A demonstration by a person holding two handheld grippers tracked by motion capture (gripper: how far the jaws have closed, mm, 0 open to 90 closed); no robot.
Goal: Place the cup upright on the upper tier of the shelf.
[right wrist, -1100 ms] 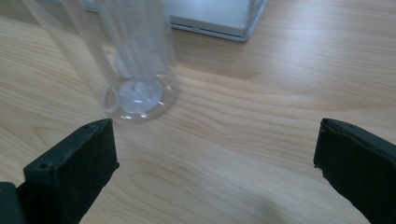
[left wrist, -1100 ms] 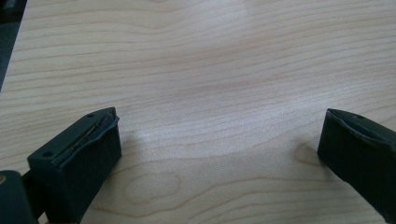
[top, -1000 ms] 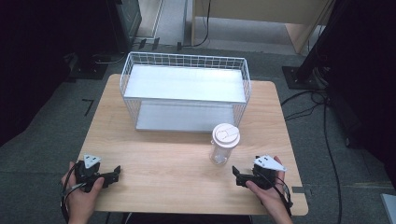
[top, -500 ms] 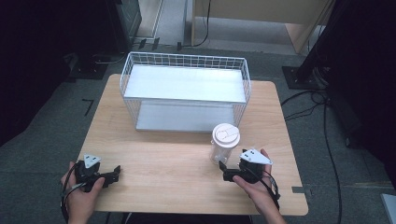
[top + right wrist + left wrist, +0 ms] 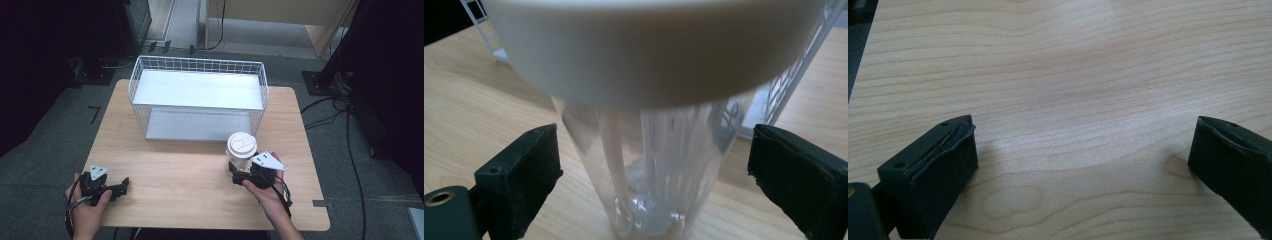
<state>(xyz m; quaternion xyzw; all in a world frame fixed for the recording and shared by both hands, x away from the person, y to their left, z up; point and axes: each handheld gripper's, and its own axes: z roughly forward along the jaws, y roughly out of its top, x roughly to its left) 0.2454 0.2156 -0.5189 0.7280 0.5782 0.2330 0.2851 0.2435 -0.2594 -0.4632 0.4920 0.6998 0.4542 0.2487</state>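
Clear lidded cup (image 5: 649, 165), light, thin-walled and slippery, stands between my right gripper (image 5: 239, 176)'s closing, not-yet-touching jaws; I grip its mid-wall gently.

Clear glossy plastic cup (image 5: 649, 170) with matt white lid (image 5: 242, 145); pale, smooth wood-grain table (image 5: 180, 175); white-coated wire basket (image 5: 197, 95); matt black tool pads (image 5: 531, 165).

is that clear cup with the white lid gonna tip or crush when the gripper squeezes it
The clear cup looks tall, narrow and nearly empty, so probably light and apt to tip. Its thin wall may flex. The right gripper has been closing, jaws either side, pads not yet touching.
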